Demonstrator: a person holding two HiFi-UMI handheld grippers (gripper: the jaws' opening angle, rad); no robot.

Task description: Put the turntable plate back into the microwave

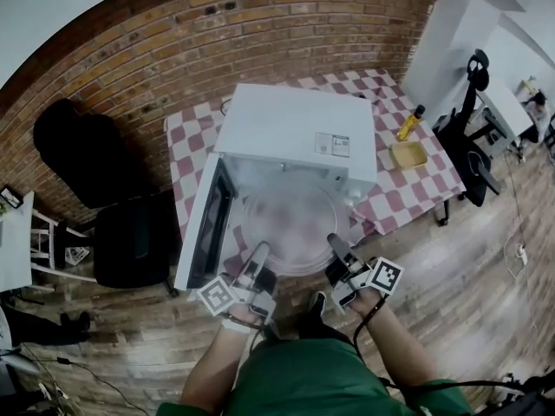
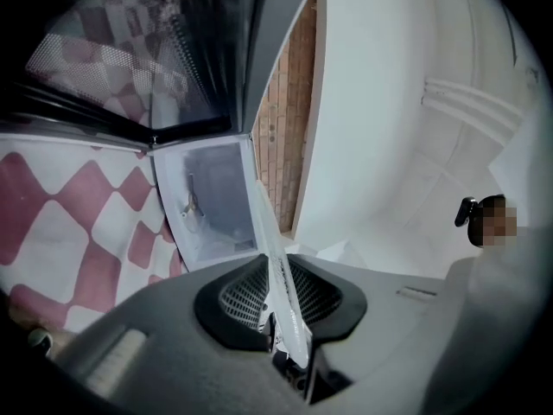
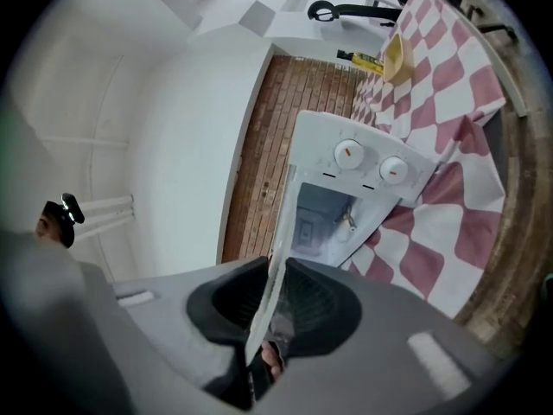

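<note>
Glass sits in both grips: the left hand-held gripper [image 1: 259,254] and right hand-held gripper [image 1: 335,244] are each nearly closed, pinching the near rim of the clear round glass turntable plate [image 1: 293,222]. The plate is held roughly level at the open mouth of the white microwave [image 1: 295,133] on the pink-checked surface [image 1: 427,180]. The step in hand is insertion. Next, I judge, comes sliding it inward, centring it, lowering it and letting go.

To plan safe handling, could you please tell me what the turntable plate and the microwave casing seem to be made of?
The turntable plate looks like clear, glossy glass: surfaces behind show hazily through it. The microwave casing is likely white painted sheet metal, smooth satin, with flat, crisp-edged panels.
</note>
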